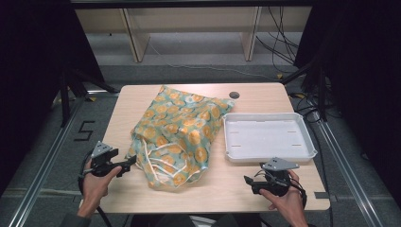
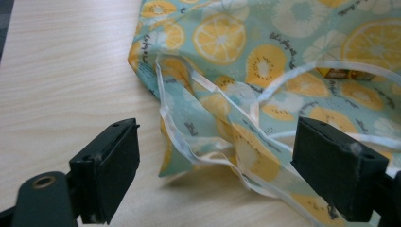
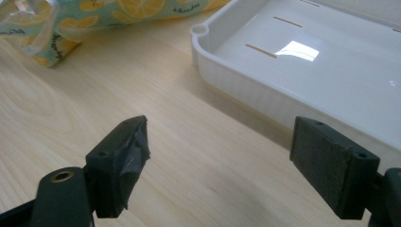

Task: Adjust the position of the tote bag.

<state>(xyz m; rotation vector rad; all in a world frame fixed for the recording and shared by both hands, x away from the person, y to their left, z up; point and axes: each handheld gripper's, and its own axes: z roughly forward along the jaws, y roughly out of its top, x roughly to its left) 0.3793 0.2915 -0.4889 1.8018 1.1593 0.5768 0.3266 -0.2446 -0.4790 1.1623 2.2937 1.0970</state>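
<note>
A teal fabric bag (image 1: 179, 132) printed with orange and lemon slices lies slumped in the middle of the wooden table, its mouth and white handles (image 1: 158, 158) toward the near side. My left gripper (image 1: 130, 163) is open at the bag's near left corner, jaws pointing right. In the left gripper view the bag's hem and white handles (image 2: 222, 137) lie between and beyond the open jaws, untouched. My right gripper (image 1: 248, 182) is open over bare wood near the front edge, just below the white tray (image 1: 269, 153). Its jaws hold nothing in the right gripper view, with the tray (image 3: 246, 80) ahead.
The white rectangular tray has nothing in it and sits right of the bag. A dark round hole (image 1: 234, 94) marks the table's far edge. Bare tabletop (image 1: 222, 187) lies between the two grippers. Cables and shelf legs stand beyond the table.
</note>
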